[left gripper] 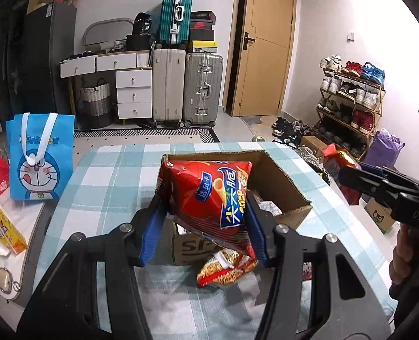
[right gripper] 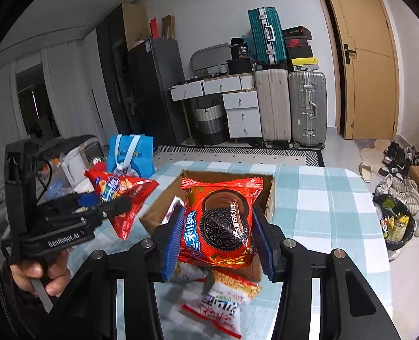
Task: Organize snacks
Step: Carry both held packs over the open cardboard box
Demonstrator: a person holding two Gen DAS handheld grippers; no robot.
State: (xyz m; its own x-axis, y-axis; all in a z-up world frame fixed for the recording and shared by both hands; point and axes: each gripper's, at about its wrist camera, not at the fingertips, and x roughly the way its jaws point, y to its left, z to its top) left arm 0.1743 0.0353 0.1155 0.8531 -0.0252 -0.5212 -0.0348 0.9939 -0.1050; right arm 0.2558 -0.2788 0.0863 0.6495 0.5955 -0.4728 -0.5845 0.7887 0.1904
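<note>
Two grippers, left gripper [left gripper: 206, 212] clamping chip bag [left gripper: 209, 195], right gripper [right gripper: 218, 238] clamping Oreo pack [right gripper: 219, 223]

Black frames, blue ribbed fingers [left gripper: 153, 226]

Background clutter, both wrist views

Blue Doraemon tote [left gripper: 41, 157] stands upright left of the checked tablecloth [left gripper: 110, 175]. Against the far wall: teal suitcase [left gripper: 175, 14] stacked on a beige suitcase [left gripper: 168, 85], silver suitcase [left gripper: 202, 87] just beside it, white drawer unit [left gripper: 134, 93], woven laundry basket [left gripper: 96, 103]. Wooden door [left gripper: 266, 42] shut. Shoe rack [left gripper: 351, 99] to the right, loose shoes on the floor near it.
</note>
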